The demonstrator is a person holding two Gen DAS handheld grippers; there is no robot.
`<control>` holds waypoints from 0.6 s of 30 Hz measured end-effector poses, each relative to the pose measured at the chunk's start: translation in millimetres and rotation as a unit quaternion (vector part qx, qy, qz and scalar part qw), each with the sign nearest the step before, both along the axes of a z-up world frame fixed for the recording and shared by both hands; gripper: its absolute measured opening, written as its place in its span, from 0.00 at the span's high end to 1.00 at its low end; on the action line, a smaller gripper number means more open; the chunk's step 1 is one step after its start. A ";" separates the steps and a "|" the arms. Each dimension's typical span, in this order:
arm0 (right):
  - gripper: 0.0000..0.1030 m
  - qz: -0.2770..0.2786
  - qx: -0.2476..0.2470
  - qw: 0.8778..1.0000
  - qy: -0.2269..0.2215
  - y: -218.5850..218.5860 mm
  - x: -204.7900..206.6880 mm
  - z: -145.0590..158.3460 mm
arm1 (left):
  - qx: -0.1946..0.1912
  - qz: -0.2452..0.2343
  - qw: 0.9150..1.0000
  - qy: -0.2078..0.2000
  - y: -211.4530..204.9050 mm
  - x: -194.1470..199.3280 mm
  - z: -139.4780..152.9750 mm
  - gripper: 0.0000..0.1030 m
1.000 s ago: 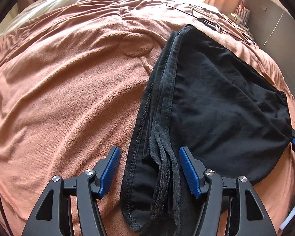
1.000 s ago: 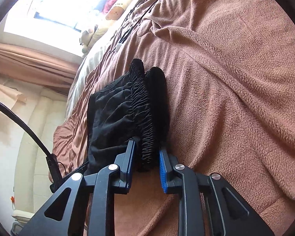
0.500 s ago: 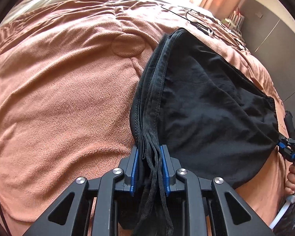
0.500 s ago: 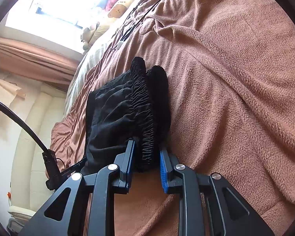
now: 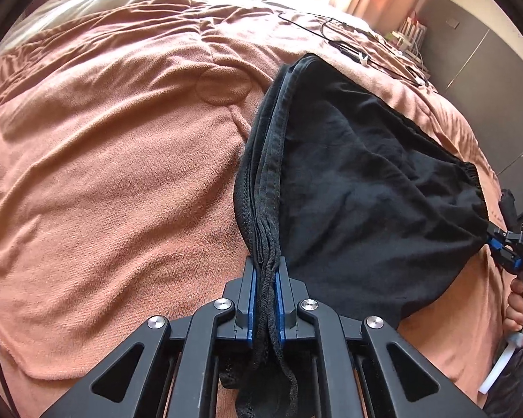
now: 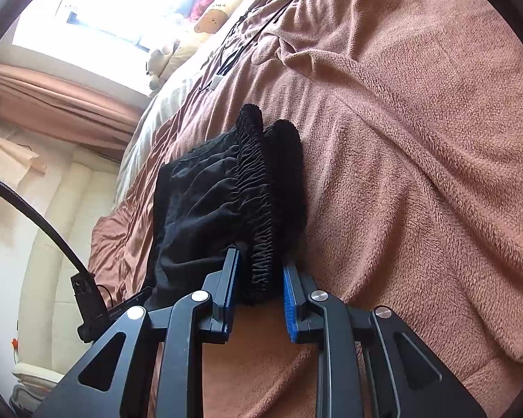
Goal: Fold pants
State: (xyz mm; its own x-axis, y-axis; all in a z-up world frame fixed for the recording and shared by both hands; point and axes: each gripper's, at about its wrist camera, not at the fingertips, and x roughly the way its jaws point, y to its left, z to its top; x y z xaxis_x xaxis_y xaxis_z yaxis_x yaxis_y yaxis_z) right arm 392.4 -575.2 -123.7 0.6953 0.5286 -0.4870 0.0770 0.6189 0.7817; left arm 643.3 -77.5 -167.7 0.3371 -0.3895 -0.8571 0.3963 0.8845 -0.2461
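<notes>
On the pink blanket [image 5: 122,174] of the bed lie the black pants [image 5: 366,191] (soft, light, limp), best held by thick edges: left gripper [image 5: 265,296] is closing on the hems, right gripper [image 6: 259,285] clamps the elastic waistband [image 6: 261,209].

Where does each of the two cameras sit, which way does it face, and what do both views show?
Left wrist: sits on the left gripper, looks down its fingers, whose jaws are closing on the hem of the black pants on the pink blanket; a hand shows at far right.
Right wrist: sits on the right gripper, looks along the bed toward the window; its pads clamp the waistband.
Shared: pants, blanket, right gripper.
</notes>
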 end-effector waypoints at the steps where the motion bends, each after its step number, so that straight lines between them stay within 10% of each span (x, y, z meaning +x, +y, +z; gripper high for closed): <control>1: 0.82 0.000 0.001 1.000 -0.002 -0.1 -0.6 1.8 | -0.004 0.002 1.000 0.000 3.1 -1.7 3.4 0.91; 18: 0.84 0.032 -0.004 0.999 -0.016 7.3 -14.5 20.2 | -0.044 0.033 0.998 0.012 40.5 -64.7 47.3 0.91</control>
State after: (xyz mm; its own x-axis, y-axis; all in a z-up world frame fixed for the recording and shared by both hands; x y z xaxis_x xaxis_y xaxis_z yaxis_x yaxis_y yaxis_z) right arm 377.9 -567.8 -103.4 0.6751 0.5685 -0.4701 0.0127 0.6282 0.7779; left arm 578.6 -37.1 -120.3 0.3453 -0.4408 -0.8286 0.3309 0.8833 -0.3320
